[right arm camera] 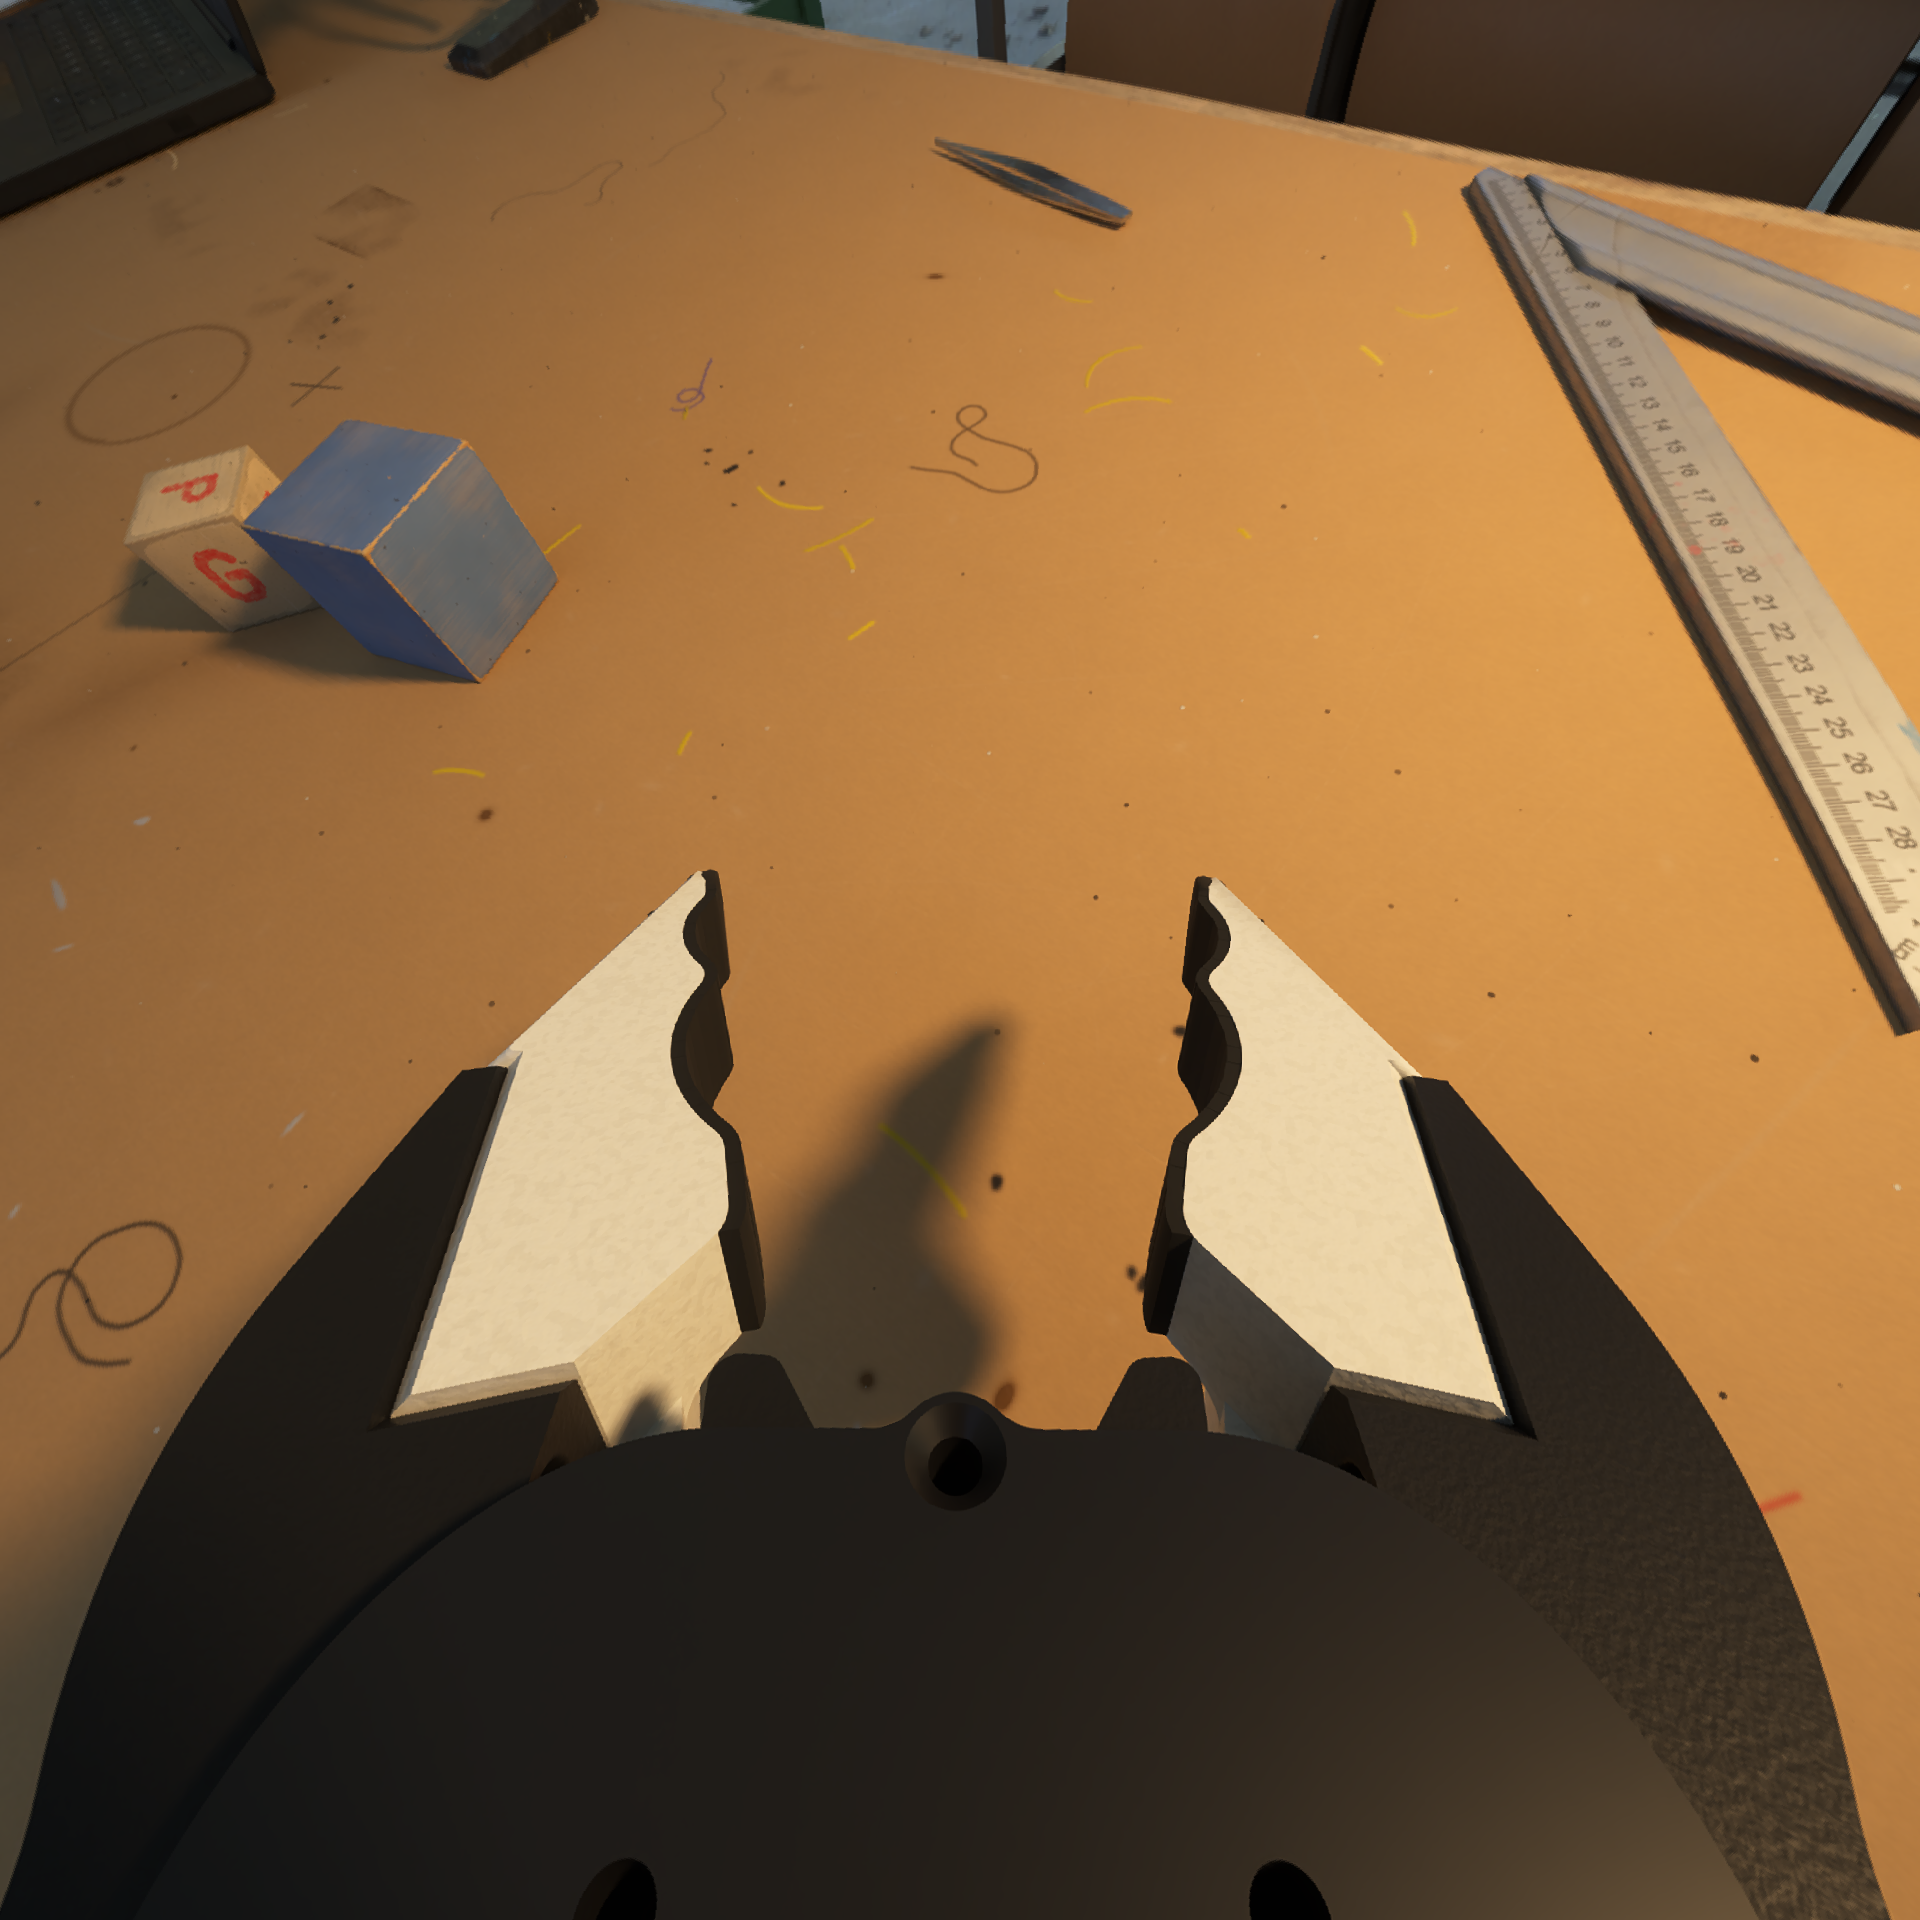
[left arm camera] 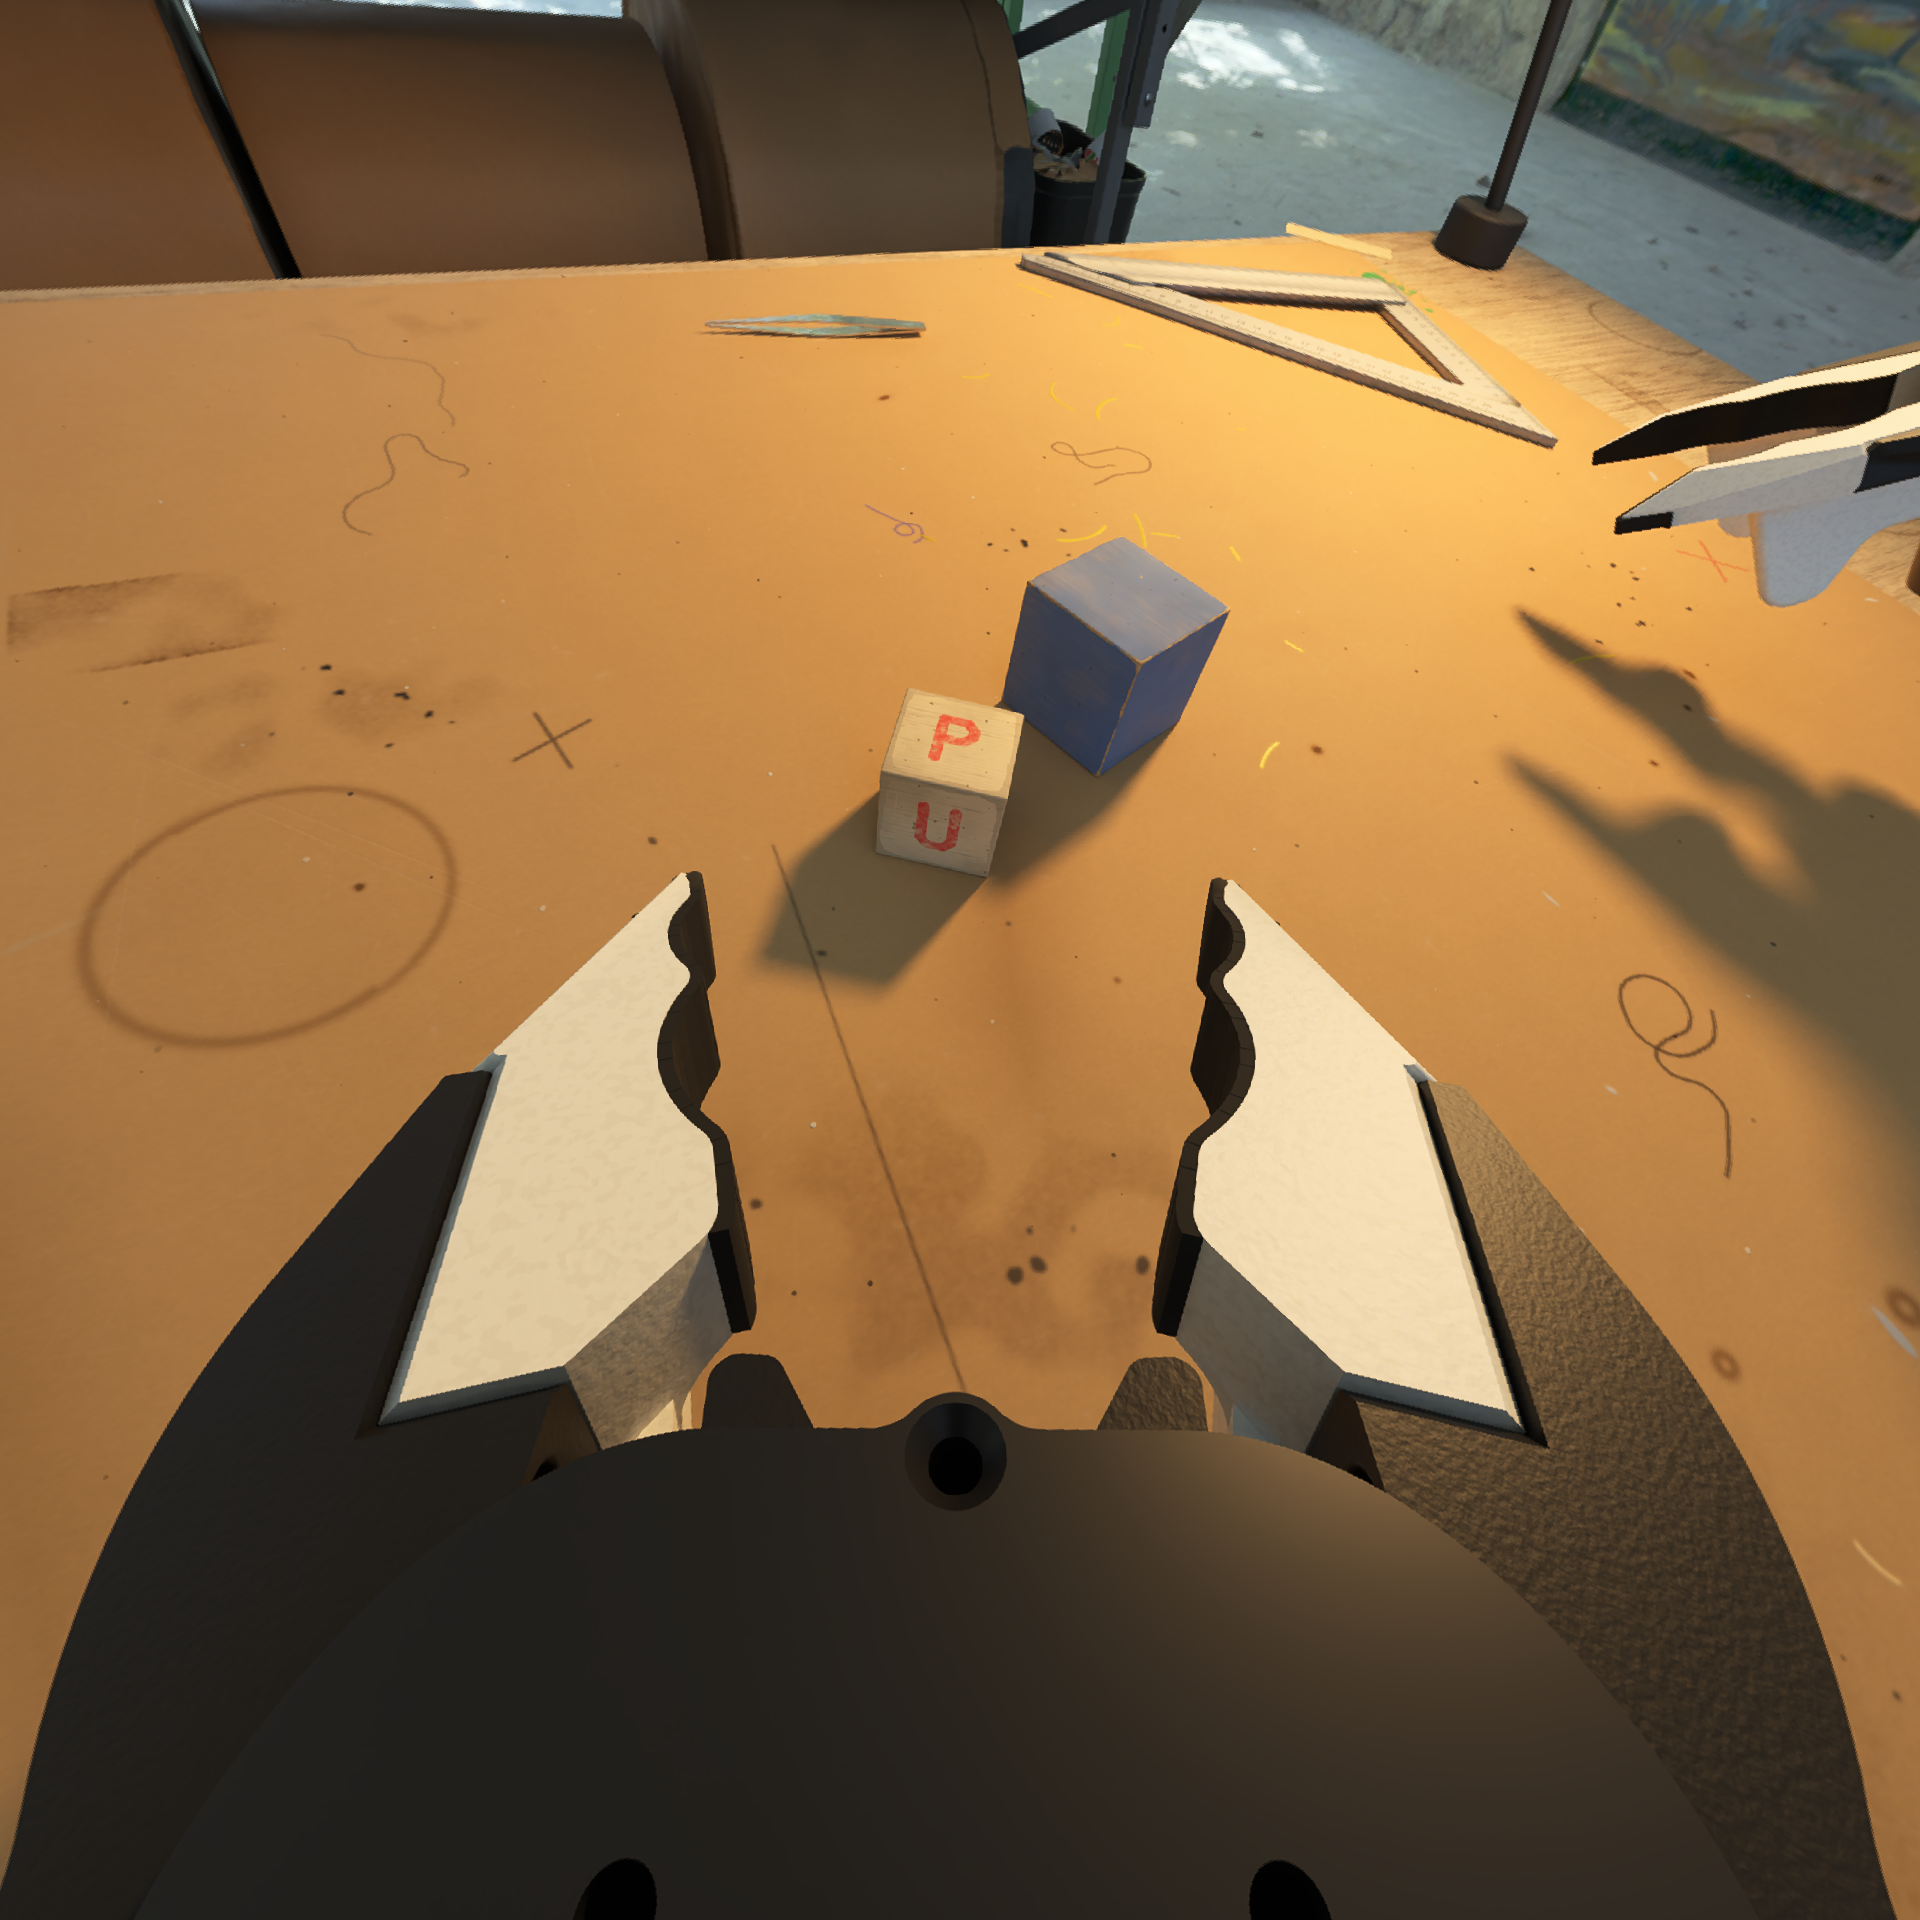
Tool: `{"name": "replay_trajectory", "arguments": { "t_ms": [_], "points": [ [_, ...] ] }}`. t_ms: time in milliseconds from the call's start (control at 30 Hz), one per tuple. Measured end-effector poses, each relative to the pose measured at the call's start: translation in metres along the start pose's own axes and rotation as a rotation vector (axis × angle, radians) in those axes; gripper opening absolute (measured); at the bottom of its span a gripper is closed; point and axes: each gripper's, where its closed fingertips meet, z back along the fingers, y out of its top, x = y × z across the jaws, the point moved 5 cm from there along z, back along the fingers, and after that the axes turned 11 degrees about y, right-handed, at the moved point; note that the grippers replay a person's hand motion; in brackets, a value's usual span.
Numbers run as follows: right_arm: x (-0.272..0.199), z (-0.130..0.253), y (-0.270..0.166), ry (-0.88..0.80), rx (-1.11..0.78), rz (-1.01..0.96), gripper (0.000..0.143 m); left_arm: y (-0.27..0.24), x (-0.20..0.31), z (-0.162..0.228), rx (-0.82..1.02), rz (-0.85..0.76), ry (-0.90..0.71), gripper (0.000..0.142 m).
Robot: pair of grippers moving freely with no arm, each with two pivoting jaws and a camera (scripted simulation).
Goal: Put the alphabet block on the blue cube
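A small pale wooden alphabet block (left arm camera: 948,781) with red letters sits on the brown table, touching a larger blue cube (left arm camera: 1114,657) just behind and right of it. My left gripper (left arm camera: 956,881) is open and empty, a short way in front of the alphabet block. In the right wrist view the alphabet block (right arm camera: 197,525) and blue cube (right arm camera: 405,545) lie far to the upper left. My right gripper (right arm camera: 954,878) is open and empty over bare table; it also shows at the right edge of the left wrist view (left arm camera: 1610,488).
A metal set square (left arm camera: 1299,322) lies at the back right, its ruler edge (right arm camera: 1704,561) to my right gripper's right. Tweezers (left arm camera: 816,326) lie at the back middle. A dark lamp base (left arm camera: 1481,231) stands at the far right corner. A dark laptop (right arm camera: 104,83) sits far left.
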Motion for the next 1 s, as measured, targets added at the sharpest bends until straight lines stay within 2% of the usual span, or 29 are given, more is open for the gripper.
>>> {"name": "replay_trajectory", "arguments": {
  "t_ms": [133,333,567,667,800,1000],
  "points": [
    [0.004,0.002,0.012,-0.014,0.058,0.027,0.089,0.009,-0.002,-0.007,0.007,-0.002,-0.005,0.094],
    [0.013,0.0,0.027,-0.054,0.181,0.094,0.078,0.023,-0.007,-0.026,0.018,-0.026,0.01,0.094],
    [0.021,-0.011,0.03,-0.042,0.185,0.12,0.076,0.03,-0.014,-0.051,0.048,-0.039,0.026,0.095],
    [0.019,-0.012,0.033,-0.029,0.173,0.129,0.078,0.028,-0.013,-0.056,0.062,-0.038,0.0,0.095],
    [0.011,-0.009,0.036,-0.031,0.119,0.145,0.089,0.024,-0.008,-0.059,0.056,-0.056,-0.051,0.098],
    [-0.005,0.005,0.038,-0.027,0.125,0.203,0.106,0.018,0.001,-0.066,-0.007,-0.179,-0.042,0.114]
  ]
}}
